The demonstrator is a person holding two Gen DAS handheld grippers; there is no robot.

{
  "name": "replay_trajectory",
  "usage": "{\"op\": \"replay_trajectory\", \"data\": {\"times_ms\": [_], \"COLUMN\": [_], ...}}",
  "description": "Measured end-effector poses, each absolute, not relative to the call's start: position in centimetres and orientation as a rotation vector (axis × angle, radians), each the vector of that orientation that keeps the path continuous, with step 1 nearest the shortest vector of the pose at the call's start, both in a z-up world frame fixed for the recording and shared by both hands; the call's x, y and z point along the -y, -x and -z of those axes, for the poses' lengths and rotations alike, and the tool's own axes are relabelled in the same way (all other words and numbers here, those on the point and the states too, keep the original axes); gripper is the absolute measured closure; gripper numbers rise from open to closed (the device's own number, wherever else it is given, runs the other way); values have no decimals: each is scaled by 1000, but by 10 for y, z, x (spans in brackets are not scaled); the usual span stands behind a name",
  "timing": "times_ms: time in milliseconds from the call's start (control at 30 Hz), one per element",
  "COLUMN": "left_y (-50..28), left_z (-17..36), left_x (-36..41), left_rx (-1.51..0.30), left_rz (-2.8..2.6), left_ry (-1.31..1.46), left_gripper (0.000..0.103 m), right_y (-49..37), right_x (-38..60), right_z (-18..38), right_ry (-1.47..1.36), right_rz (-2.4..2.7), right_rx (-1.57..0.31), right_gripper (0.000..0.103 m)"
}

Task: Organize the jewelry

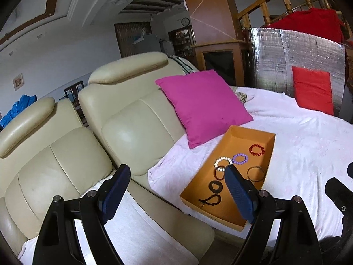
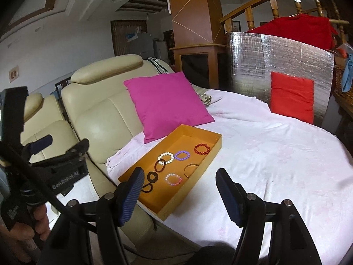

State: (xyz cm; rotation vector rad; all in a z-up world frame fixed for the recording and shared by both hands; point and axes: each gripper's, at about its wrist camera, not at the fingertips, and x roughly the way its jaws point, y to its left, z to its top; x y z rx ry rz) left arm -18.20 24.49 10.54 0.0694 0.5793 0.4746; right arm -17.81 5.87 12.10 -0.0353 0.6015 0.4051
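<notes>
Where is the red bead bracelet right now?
In both wrist views the red bead bracelet lies at the far end of the orange tray, just beyond the purple bead bracelet.

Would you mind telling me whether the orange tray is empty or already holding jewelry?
Holding jewelry. The tray contains a red bracelet, a purple bracelet and a white bracelet, among other rings.

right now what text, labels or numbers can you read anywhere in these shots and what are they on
Nothing reads cleanly.
White lettering on the left gripper body: mirrored and blurred, not legible.
Small white print on its handle, by the person's hand: too small to read.
Wall clock: numerals too small.
Framed picture on the wall: no readable text.
Orange tray and bracelets: no markings visible.
</notes>
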Motion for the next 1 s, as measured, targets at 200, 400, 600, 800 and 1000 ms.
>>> {"op": "replay_trajectory", "data": {"times_ms": [200,400,600,800,1000], "left_y": [177,173,170,174,178], "left_z": [-92,-81,-71,-72,-74], "left_x": [-259,-276,-280,-276,-268], "left_rx": [-606,-621,-644,-637,-628], "left_rz": [-476,-499,-489,-470,-457], "left_ry": [-62,-67,-58,-61,-74], "left_gripper": [16,16,16,16,16], "right_y": [169,159,151,152,158], "right_x": [-69,-84,-90,-92,-86], "right_z": [-113,-100,-93,-88,-91], "right_ry": [33,41,32,28,19], "right_rz": [-410,-406,-401,-391,-370], "right_rx": [-613,-645,-669,-680,-671], "right_gripper": [31,31,31,31,31]}}
